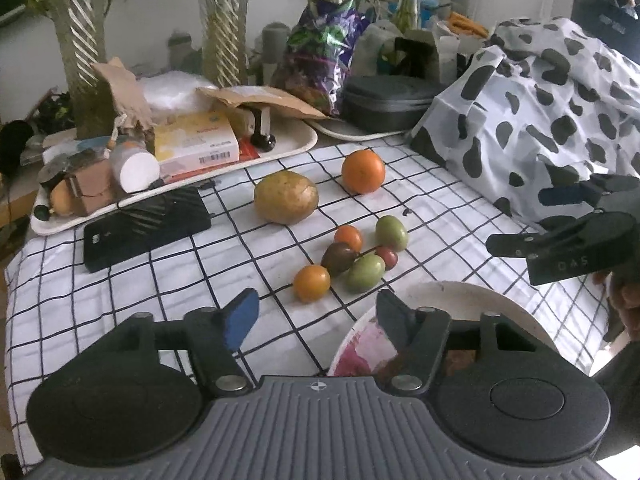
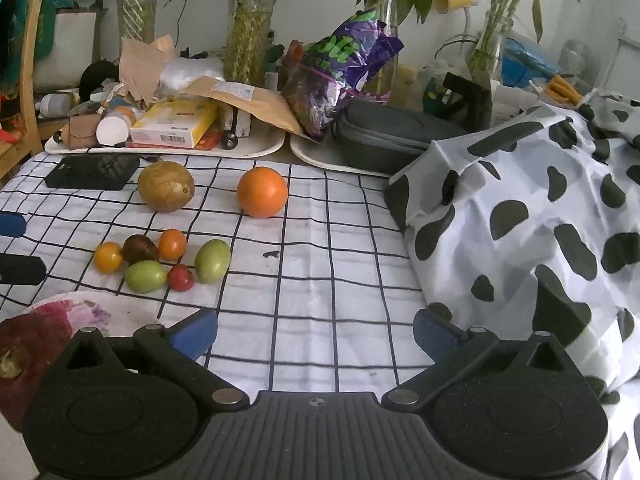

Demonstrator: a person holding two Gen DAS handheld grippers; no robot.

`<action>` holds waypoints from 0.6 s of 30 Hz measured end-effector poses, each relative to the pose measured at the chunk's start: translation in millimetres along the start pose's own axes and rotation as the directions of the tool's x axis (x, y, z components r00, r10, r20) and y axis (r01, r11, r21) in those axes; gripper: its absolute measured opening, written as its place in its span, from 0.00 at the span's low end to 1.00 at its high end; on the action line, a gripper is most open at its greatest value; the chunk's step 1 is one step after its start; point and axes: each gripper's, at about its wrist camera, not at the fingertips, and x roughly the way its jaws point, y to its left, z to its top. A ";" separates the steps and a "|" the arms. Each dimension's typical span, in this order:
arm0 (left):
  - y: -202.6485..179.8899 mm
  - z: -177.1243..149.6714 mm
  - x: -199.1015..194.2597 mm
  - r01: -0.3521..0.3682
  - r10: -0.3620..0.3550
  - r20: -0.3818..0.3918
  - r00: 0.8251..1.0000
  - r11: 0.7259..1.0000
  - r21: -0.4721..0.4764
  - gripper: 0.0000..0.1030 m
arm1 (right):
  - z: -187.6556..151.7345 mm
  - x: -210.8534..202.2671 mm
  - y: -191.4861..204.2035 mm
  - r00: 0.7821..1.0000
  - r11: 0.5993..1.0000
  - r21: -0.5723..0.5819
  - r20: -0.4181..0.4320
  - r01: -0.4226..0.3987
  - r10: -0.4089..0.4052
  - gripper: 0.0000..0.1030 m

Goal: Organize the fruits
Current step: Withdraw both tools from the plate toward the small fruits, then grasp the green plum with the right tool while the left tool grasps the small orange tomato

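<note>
My views are soft and slightly hazy under dim, even daylight, shadows faint; fisheye edges bend and darken.

Creased checked cloth, glossy orange

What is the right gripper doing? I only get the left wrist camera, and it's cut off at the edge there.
Observer: The right gripper is open, with only the checked tablecloth between its fingers.
Operator: My own gripper hides most of the bowl. Anything in it?
Observer: Yes, the bowl holds a dark red thing on its left side; I cannot tell what it is.
Operator: What's beyond the table's left end?
Observer: A wooden chair stands there.
</note>
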 end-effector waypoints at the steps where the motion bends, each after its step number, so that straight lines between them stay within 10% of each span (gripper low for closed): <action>1: 0.9 1.6 3.3 0.003 -0.003 -0.007 1.000 1.000 0.003 0.57 | 1.3 2.2 0.6 1.000 1.000 -0.003 -0.003 0.000 0.000 1.00; 18: 4.8 18.3 58.9 0.048 -0.032 -0.113 0.993 0.988 0.146 0.40 | 27.3 37.5 6.5 0.999 0.999 -0.037 -0.030 -0.019 0.018 1.00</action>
